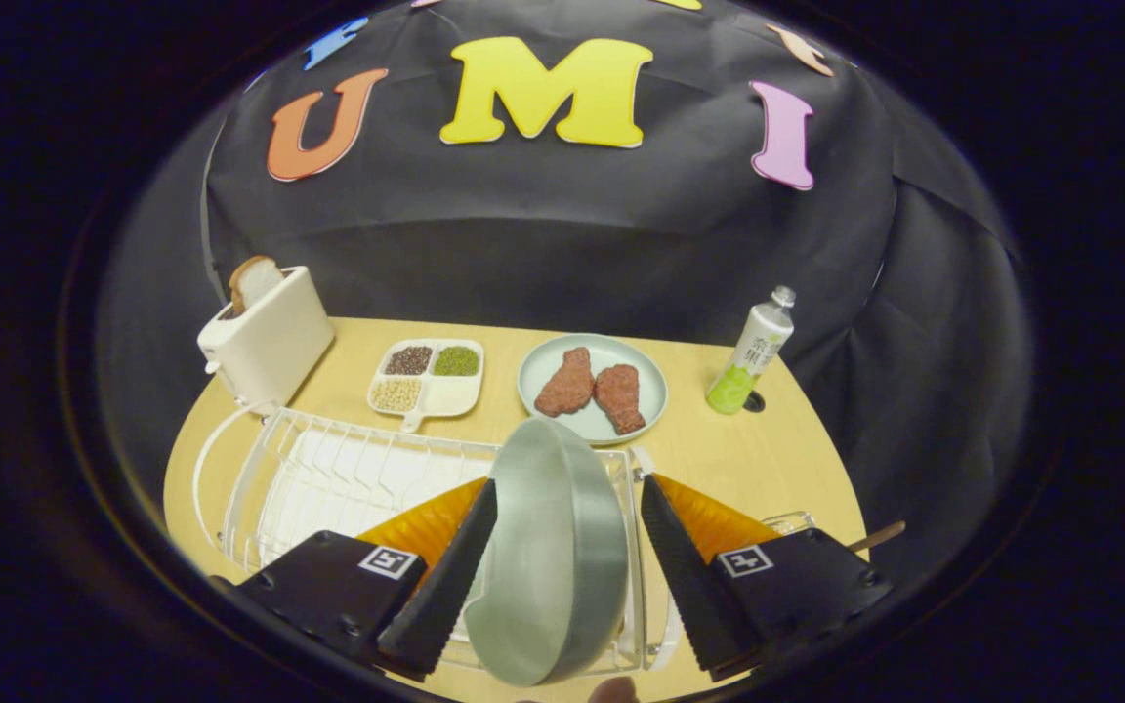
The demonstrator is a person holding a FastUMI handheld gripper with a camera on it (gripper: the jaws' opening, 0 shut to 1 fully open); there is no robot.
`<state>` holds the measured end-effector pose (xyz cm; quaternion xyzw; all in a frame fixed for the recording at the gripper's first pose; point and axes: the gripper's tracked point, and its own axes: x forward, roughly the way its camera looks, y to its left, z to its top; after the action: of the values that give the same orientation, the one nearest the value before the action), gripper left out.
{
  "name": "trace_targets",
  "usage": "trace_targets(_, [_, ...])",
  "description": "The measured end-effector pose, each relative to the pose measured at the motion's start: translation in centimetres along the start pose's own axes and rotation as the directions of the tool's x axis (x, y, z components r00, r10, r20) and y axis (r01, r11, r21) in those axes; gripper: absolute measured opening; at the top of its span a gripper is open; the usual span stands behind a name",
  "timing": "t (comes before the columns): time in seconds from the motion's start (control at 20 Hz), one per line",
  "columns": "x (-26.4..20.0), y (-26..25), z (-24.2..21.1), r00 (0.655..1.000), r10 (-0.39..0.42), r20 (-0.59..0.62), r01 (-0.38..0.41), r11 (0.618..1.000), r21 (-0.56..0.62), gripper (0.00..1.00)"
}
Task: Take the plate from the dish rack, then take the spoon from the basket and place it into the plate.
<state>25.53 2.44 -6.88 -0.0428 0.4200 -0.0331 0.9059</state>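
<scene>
Your gripper (562,508) is spread wide, its fingers either side of the grey plate (548,552), which stands on edge in the white dish rack (328,469), lower centre of frame

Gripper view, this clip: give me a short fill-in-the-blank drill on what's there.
1. The plate stands on edge in the dish ____, between the fingers of the open claw.
2. The toaster holds a slice of ____.
3. The far plate carries ____ pieces of meat.
4. The divided tray sits between the toaster and the far ____.

Missing: rack; bread; two; plate
</scene>
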Motion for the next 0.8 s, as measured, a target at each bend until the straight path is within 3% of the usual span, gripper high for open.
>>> trace_targets(0.2, [0.4, -0.4, -0.2, 1.000, -0.015, -0.026, 0.015, 1.000, 0.010, 0.79])
trace_targets(0.4, [0.8, -1.0, -0.9, 0.998, -0.032, -0.063, 0.034, 0.999, 0.037, 0.50])
trace_targets(0.45, [1.1, -1.0, -0.8, 0.997, -0.028, -0.066, 0.031, 0.999, 0.042, 0.39])
trace_targets(0.8, [-0.4, -0.1, -0.2, 0.990, -0.106, -0.094, 0.104, 0.994, -0.029, 0.34])
